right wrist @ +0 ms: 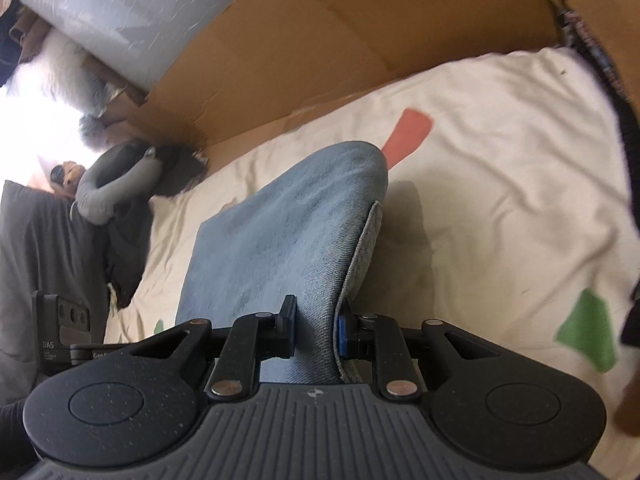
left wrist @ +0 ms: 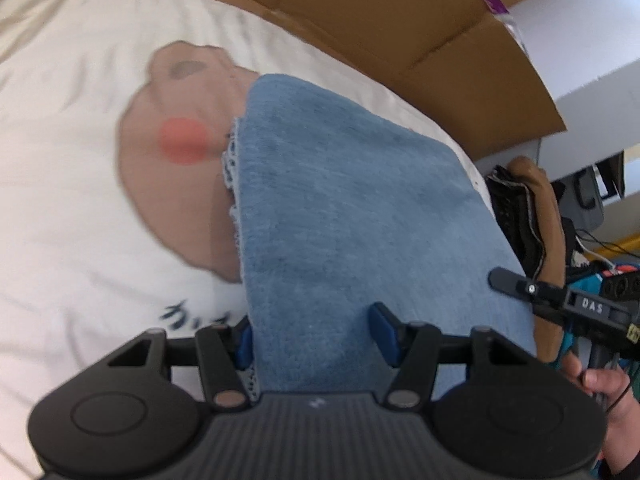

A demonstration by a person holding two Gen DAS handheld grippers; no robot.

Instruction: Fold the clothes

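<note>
Denim, pale blue and worn soft, fills the middle of both of your wrist views: the folded jeans (left wrist: 352, 216) lie across a cream sheet (left wrist: 60, 200) printed with a brown cartoon face and a pink cheek spot. Below that face you can see dark brush-style characters, cut off by the left claw (left wrist: 314, 336) and too blurred to read. On the right claw (left wrist: 510, 282), seen at the right edge of the left wrist view, a small plate reads "DAS". The same letters show, partly cut, on the left claw's body at the left edge of the right wrist view, with a smaller line under them that you cannot make out.

Your left claw stands spread over one end of the jeans: its left pad sits against the frayed, lacy edge of the cloth, while the right pad rests on top of the denim. Whether the pads actually press the fabric, you cannot tell.

Your right claw (right wrist: 316, 330) is nearly pressed together, pinching a raised fold of the jeans (right wrist: 280, 236), which humps up from the pads and slopes away onto the sheet (right wrist: 500, 184). Brown cardboard (right wrist: 320, 40) stands along the far side of the sheet in both views.
</note>
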